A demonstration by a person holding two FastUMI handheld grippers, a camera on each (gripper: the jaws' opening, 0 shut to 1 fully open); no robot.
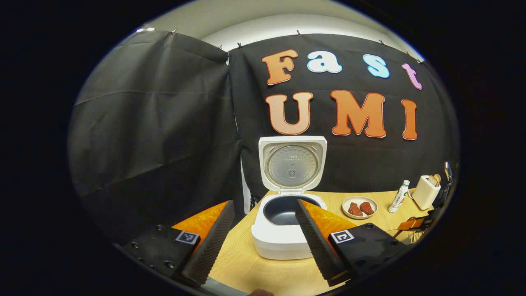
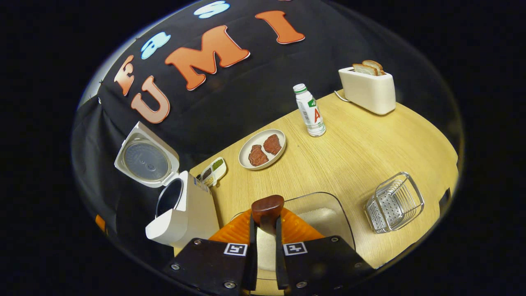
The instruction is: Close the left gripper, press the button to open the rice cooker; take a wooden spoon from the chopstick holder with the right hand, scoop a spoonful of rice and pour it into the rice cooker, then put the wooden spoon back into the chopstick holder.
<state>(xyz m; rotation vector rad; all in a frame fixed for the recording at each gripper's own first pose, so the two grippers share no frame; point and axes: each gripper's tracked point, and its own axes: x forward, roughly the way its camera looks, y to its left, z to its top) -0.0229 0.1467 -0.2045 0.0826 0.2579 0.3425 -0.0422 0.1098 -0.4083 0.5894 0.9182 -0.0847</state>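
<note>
While my left gripper (image 1: 263, 230) stood wide, my right gripper (image 2: 263, 230) clamped the brown wooden spoon (image 2: 267, 207), needing a level carry to the open white rice cooker (image 2: 181, 209).

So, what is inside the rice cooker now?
The rice cooker stands open, lid up. In the left gripper view its dark inner pot looks bare, with no rice in sight. The left gripper finger covers the pot's right edge, so that part cannot be checked.

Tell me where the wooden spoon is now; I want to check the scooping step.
In the right gripper view, the wooden spoon is clamped between the right gripper fingers, over the clear rice container, with the open rice cooker at left.
</note>
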